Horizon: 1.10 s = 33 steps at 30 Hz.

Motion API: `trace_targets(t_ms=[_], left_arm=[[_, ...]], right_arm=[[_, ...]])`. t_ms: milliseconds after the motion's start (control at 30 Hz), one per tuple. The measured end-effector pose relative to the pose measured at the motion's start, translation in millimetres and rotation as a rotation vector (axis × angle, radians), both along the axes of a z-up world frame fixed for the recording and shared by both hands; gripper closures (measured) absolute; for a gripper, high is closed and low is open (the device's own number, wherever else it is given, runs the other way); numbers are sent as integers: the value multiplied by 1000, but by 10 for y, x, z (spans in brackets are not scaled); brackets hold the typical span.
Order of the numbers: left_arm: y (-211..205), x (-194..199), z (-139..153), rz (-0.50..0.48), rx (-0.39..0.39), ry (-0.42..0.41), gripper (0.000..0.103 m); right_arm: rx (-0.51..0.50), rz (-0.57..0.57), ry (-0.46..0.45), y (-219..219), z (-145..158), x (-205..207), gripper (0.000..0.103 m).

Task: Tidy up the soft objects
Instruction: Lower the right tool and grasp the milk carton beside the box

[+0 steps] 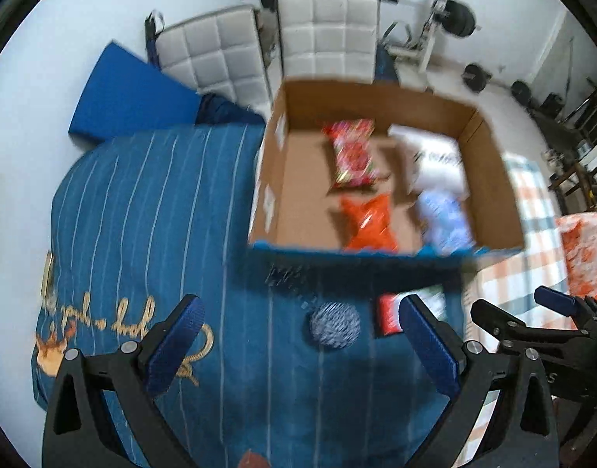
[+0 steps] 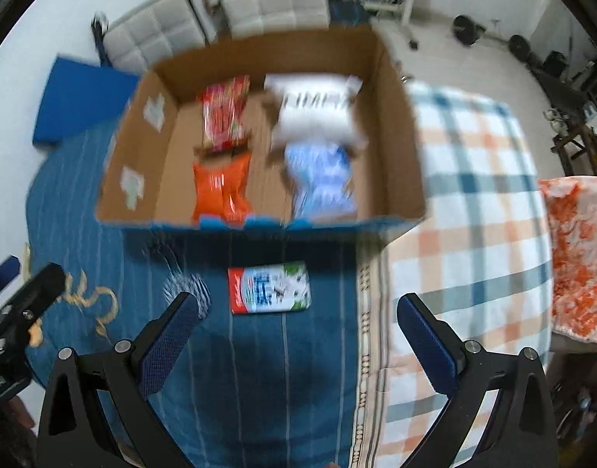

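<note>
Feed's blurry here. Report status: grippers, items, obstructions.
Left gripper open, empty. Right gripper open, empty. Four packets in cardboard box; patterned ball and snack packet outside on blue blanket. Nothing blocking.

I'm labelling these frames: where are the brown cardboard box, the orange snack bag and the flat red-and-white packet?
brown cardboard box (image 2: pixel 396 124): right wrist view, inner right wall.
orange snack bag (image 2: pixel 220 191): right wrist view, bag middle.
flat red-and-white packet (image 2: pixel 269 288): right wrist view, packet centre.
</note>
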State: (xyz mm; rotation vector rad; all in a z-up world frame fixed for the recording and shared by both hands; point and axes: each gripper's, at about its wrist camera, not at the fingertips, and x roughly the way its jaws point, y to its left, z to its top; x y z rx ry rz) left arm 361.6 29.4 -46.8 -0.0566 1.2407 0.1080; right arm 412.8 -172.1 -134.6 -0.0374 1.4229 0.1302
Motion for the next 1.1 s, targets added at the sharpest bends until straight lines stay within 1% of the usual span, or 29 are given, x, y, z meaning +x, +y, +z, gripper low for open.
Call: trace_targets(t_ms=[100, 233, 400, 567, 600, 667, 800, 967, 1100], left_arm=[[43, -63, -275, 16, 19, 55, 0], [94, -138, -613, 33, 26, 129, 0], [177, -195, -856, 55, 26, 189, 0], [233, -225, -971, 66, 28, 215, 0], [237, -222, -987, 68, 25, 219, 0], [244, -213, -1004, 70, 20, 223, 0], [247, -174, -1058, 70, -7, 235, 0], [132, -89, -1229, 46, -29, 287, 0], [-16, 21, -1393, 22, -70, 317, 0]], right_arm=[[-28, 31, 72, 114, -411, -16, 0], [-32, 30, 139, 229, -807, 4, 0], [-40, -17, 189, 345, -1209, 60, 0], [-44, -50, 236, 426, -1529, 96, 0], [-59, -57, 235, 426, -1581, 96, 5], [-55, -59, 222, 426, -1595, 89, 8], [-82, -48, 219, 351, -1573, 14, 8], [-93, -99, 252, -24, -1552, -168, 8], [-87, -161, 271, -313, -1576, -275, 8]])
